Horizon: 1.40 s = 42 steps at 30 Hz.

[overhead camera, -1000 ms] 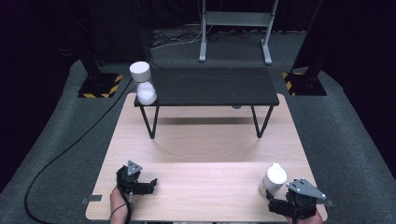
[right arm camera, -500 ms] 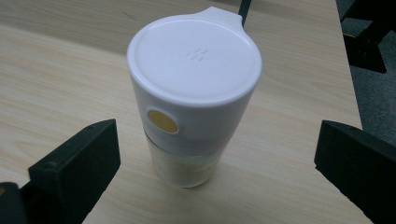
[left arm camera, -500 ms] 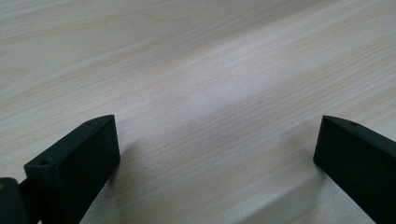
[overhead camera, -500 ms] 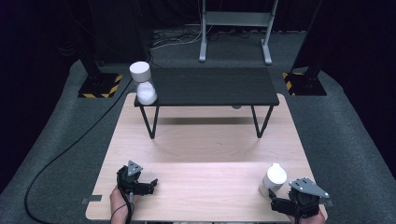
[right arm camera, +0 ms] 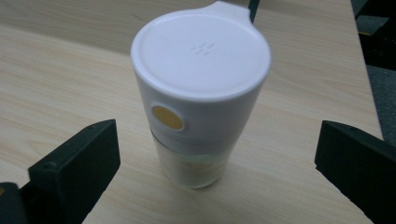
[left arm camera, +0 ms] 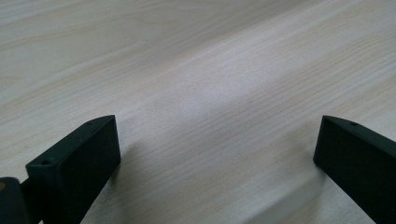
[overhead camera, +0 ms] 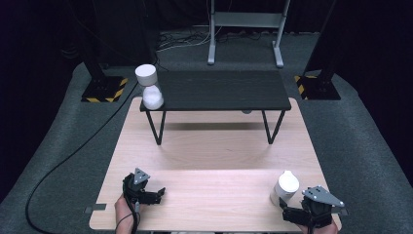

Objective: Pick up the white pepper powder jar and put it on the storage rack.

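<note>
Between right tool (right arm camera: 217,154) jaws (apart): bottle (right arm camera: 201,88)

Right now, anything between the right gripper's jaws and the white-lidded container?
Nothing. In the right gripper view the right gripper stands open, bare tabletop either side of the white-lidded container.

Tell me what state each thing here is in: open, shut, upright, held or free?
Left gripper: open, holds nothing, low over the wooden table.
Right gripper: open, jaws apart on either side of the white cup, not touching it.
White cup: upright on the table, lid on, free.
Hourglass-shaped white thing: upright on the black bench, at its left end.
</note>
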Motion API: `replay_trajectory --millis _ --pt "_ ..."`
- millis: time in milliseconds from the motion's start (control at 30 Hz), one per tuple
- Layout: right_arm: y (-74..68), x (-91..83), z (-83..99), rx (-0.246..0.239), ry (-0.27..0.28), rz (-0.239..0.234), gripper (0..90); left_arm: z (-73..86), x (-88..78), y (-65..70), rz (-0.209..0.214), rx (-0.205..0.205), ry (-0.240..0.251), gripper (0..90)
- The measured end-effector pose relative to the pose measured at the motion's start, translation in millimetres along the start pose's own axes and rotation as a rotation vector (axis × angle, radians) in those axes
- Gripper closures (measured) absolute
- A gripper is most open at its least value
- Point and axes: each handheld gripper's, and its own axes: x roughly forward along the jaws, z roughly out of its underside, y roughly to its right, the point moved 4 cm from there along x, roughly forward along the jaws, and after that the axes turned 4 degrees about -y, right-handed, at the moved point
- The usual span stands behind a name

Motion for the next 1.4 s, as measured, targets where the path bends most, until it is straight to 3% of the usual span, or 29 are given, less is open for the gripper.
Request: replay_trajectory --millis 433,800,1000,1233,1267,1300,1333,1400 --pt "-9.0 30.4 9.3 -0.04 0.021 -0.012 0.0 0.3 0.0 1.3 -0.012 -0.006 0.002 0.5" --pt "-7.8 55.5 20.0 -0.011 0.02 -0.011 0.0 0.4 0.0 2.1 -0.017 -0.003 0.005 0.6" --pt "-6.8 60.4 30.2 0.022 0.062 -0.003 0.0 0.0 0.0 1.2 -0.015 -0.007 0.001 0.7" --pt "-6.0 65.6 33.8 0.006 0.063 -0.022 0.0 -0.1 0.2 0.9 -0.013 -0.01 0.002 0.7" --pt "-8.4 66.0 34.7 0.005 0.067 -0.007 0.0 -0.2 0.3 0.5 -0.012 -0.01 0.001 0.7" --pt "-10.5 65.9 36.4 -0.007 0.076 0.006 8.7 -0.2 0.2 0.6 -0.012 -0.01 0.001 0.7" --pt "-7.2 65.9 37.3 -0.019 0.076 -0.022 18.5 -0.2 0.2 0.6 -0.012 -0.01 0.001 0.7" --pt "-8.1 66.2 42.1 -0.03 0.101 -0.02 26.5 -0.1 0.1 1.0 -0.014 -0.008 0.001 0.7"
